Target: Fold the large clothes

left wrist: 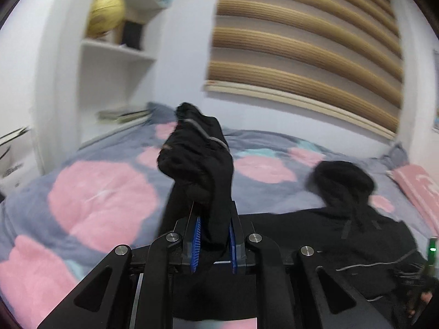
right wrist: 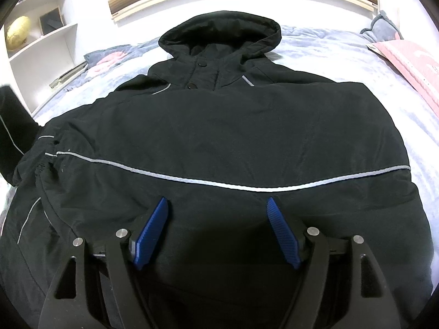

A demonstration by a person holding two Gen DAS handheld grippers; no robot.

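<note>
The black hooded jacket (right wrist: 236,126) lies spread front-up across the bed (right wrist: 343,52), hood toward the window blind, and it looks padded, soft and bulky, with a smooth shell that may slide, so it should flop and sag rather than hold a crease. The left tongs (left wrist: 213,235) are clenched on a bunched sleeve (left wrist: 197,159) lifted clear of the bedcover, a sound place to grip since the cuff end gives thick fabric to bite. The right tongs (right wrist: 216,233) stand released, jaws wide over the lower body of the jacket, holding nothing; a hem edge or side seam would suit them best
</note>
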